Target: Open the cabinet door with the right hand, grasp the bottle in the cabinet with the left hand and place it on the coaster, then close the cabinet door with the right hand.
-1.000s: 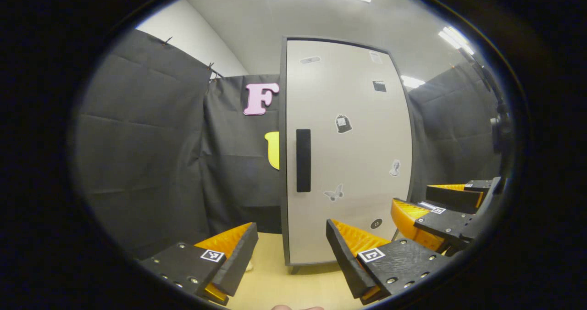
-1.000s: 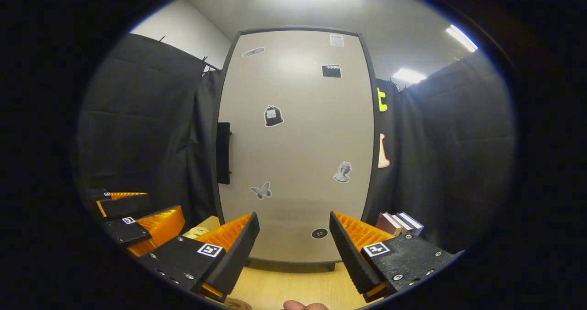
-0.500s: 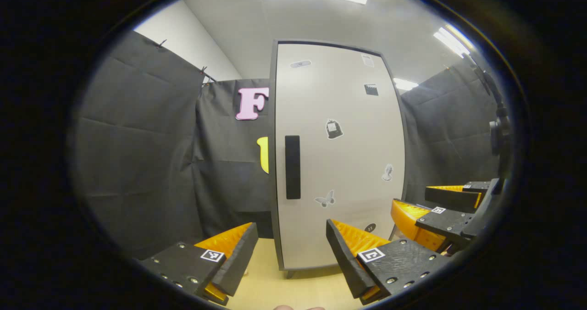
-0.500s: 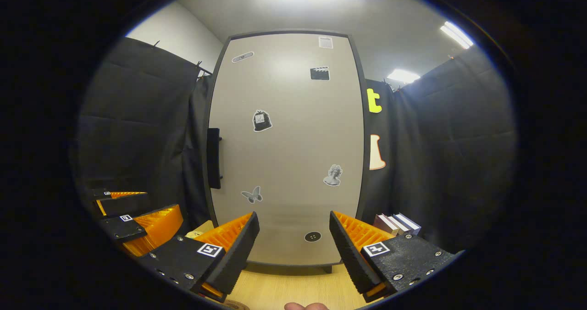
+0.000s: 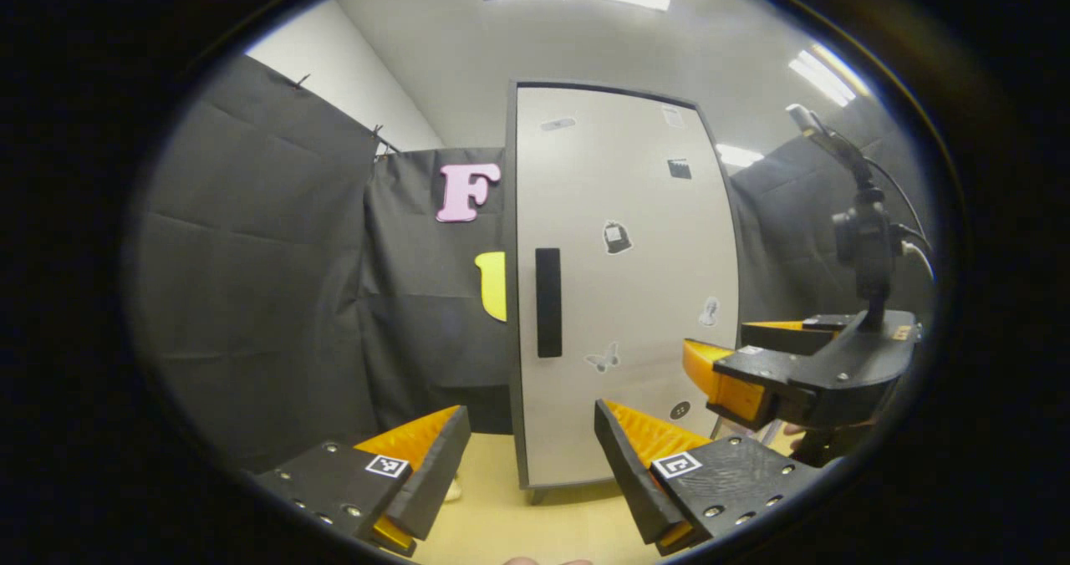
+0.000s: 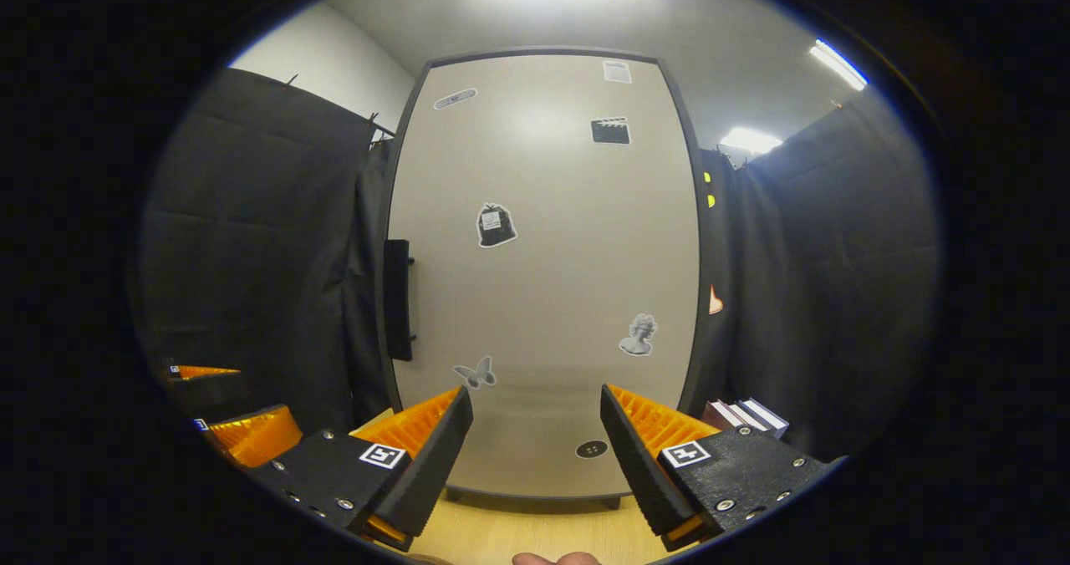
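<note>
Cabinet door (image 5: 623,281) shut, flush w/ its dark frame, stickers scattered over the pale panel. Dark vertical handle (image 5: 548,302) sits on the door's left edge in the left gripper view; in the right gripper view the same handle (image 6: 398,299) shows side-on at the door's (image 6: 543,272) left rim. Bottle is behind that closed door, can't see it.

Left gripper (image 5: 531,444) wide open, nothing between the fingers, hanging over the light wood worktop (image 5: 493,515) short of the cabinet's foot, aimed at the handle side. Right gripper (image 6: 535,427) also spread wide, empty, pointed straight at the lower part of the door, near it but not touching as far as I can tell. From the left gripper view, the right gripper (image 5: 736,369) is off to the right, in front of the door's lower right corner, w/ a camera mount (image 5: 861,239) on top. Left gripper (image 6: 221,414) shows low at left in the right gripper view. Books (image 6: 744,414) stand right of the cabinet.
</note>
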Demonstrator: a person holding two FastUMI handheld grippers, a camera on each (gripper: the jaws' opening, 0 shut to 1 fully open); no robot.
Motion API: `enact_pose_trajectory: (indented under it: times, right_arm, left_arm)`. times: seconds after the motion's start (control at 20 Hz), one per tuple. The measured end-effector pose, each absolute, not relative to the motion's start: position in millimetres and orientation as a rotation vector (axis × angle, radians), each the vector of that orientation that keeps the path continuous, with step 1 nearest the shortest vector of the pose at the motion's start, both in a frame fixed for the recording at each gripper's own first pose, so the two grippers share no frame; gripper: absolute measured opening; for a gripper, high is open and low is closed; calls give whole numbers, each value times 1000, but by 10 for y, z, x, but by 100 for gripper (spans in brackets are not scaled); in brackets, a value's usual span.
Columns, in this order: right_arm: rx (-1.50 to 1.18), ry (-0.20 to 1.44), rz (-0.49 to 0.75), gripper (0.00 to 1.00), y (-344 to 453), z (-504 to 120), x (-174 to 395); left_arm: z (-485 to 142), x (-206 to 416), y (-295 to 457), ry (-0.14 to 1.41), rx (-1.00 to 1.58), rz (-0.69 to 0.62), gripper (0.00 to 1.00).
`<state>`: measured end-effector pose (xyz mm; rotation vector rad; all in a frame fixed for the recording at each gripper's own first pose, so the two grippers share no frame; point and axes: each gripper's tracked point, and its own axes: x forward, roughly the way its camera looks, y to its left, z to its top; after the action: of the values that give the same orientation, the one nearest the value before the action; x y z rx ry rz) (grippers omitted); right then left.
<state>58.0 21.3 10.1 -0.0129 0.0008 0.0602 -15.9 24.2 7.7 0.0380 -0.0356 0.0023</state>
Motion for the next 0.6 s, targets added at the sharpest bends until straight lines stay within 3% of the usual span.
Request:
enact_pose_trajectory:
  times: [0.05, 0.15, 0.2, 0.4, 0.55, 0.6]
  right_arm:
    - [-14, -1, 76, 95, 308, 125, 643]
    - [-12, -4, 97, 95, 480, 208, 779]
    - [-3, -11, 109, 95, 569, 266, 839]
    - [-9, -41, 168, 95, 958, 470, 1052]
    - [-29, -63, 191, 95, 1193, 559, 1203]
    - [-31, -62, 212, 95, 1298, 556, 1253]
  left_arm:
    - [79, -212, 319, -37, 52, 18, 90]
    - [73, -335, 521, -40, 60, 60, 86]
    - [58, -388, 562, -36, 48, 69, 93]
    - [-28, -565, 888, -3, 42, 141, 86]
    - [-60, -707, 1058, 6, 40, 184, 86]
    - [-63, -755, 1117, 9, 45, 198, 93]
